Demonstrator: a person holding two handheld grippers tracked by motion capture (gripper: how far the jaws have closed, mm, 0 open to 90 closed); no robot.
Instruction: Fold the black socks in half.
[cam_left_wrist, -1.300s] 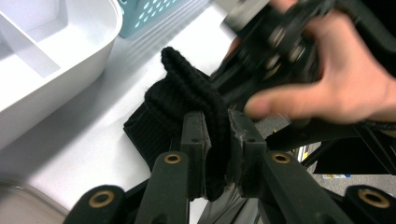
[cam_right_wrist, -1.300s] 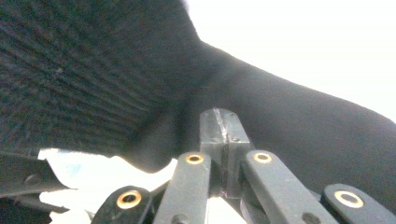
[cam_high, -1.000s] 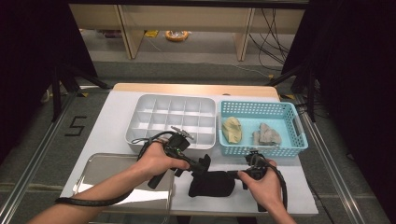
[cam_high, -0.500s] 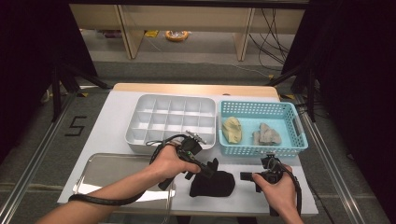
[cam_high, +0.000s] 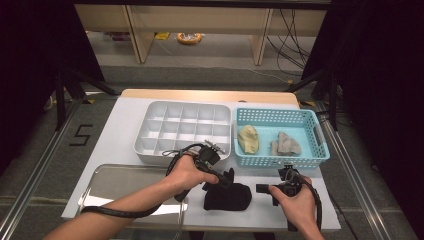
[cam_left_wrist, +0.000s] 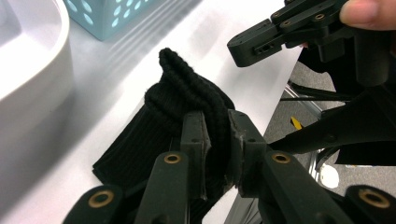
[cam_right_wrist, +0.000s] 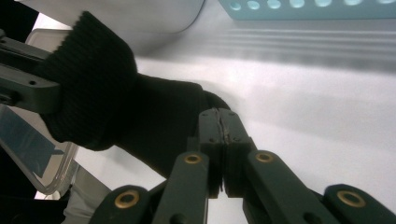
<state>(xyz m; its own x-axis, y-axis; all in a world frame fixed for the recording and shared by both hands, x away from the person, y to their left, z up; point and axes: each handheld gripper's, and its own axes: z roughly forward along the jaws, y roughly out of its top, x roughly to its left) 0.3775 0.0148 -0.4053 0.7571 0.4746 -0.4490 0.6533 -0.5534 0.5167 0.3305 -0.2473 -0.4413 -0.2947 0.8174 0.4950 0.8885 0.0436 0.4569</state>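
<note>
A black ribbed sock (cam_high: 227, 198) lies bunched on the white table near its front edge. My left gripper (cam_high: 226, 178) comes from the left and is shut on the sock's folded cuff. In the left gripper view the jaws (cam_left_wrist: 217, 135) pinch the thick ribbed fabric of the sock (cam_left_wrist: 187, 93). My right gripper (cam_high: 260, 189) lies level just right of the sock and points left at it. In the right gripper view its pads (cam_right_wrist: 219, 121) meet with nothing between them, and the sock (cam_right_wrist: 116, 107) sits just beyond the tips.
A white compartment tray (cam_high: 145, 150) stands behind the sock. A teal basket (cam_high: 280, 161) at the back right holds a yellowish cloth piece (cam_high: 248, 139) and a grey one (cam_high: 286, 145). A shiny metal tray (cam_high: 120, 185) lies at the front left.
My left gripper has shifted right and a little down with the sock's cuff in it. The right gripper has drawn back slightly to the right, off the sock.
</note>
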